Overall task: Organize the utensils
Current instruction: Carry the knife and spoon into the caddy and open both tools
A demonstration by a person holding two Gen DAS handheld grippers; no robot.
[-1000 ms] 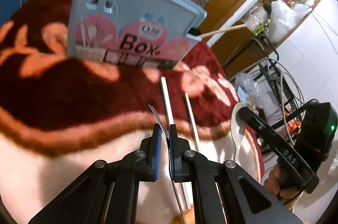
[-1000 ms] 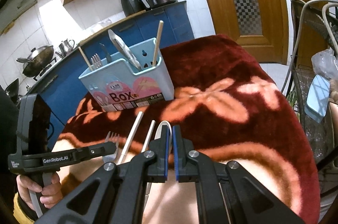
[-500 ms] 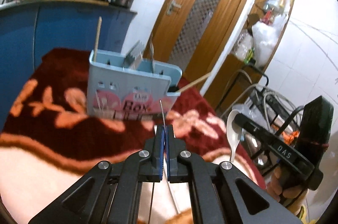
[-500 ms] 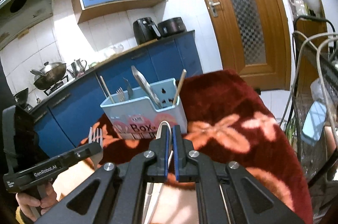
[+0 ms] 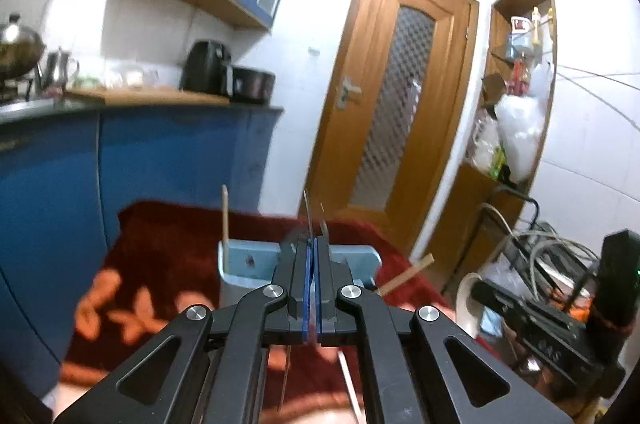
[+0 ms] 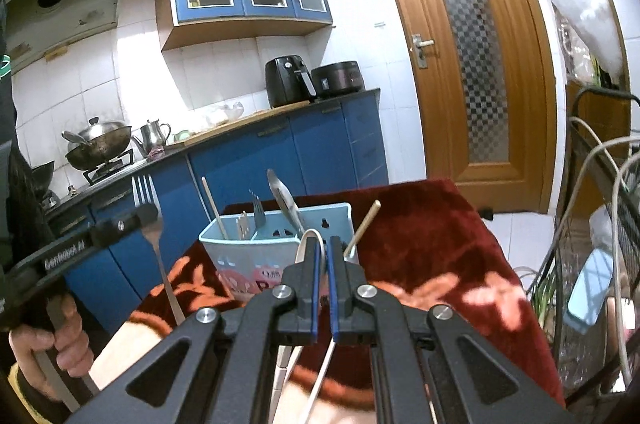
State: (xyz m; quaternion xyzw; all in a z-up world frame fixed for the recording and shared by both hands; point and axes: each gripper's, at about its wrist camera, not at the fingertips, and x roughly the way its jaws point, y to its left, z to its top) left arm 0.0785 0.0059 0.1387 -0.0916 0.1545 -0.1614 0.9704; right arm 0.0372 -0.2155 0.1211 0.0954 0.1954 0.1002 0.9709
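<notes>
A light blue utensil box stands on the red blanket, holding chopsticks, a fork and a broad metal blade. My left gripper is shut on a metal fork, held upright with tines up; in the left wrist view the fork shows edge-on, in front of the box. My right gripper is shut on a white spoon, also raised above the blanket, near the box's front.
Metal chopsticks lie on the blanket below the grippers. Blue kitchen cabinets stand behind the table, a wooden door at the back right, and a wire rack with cables on the right.
Both grippers have risen and tipped upward, so the box now sits lower in both views. The fork has come up off the blanket in the left gripper; the spoon stays in the right.
</notes>
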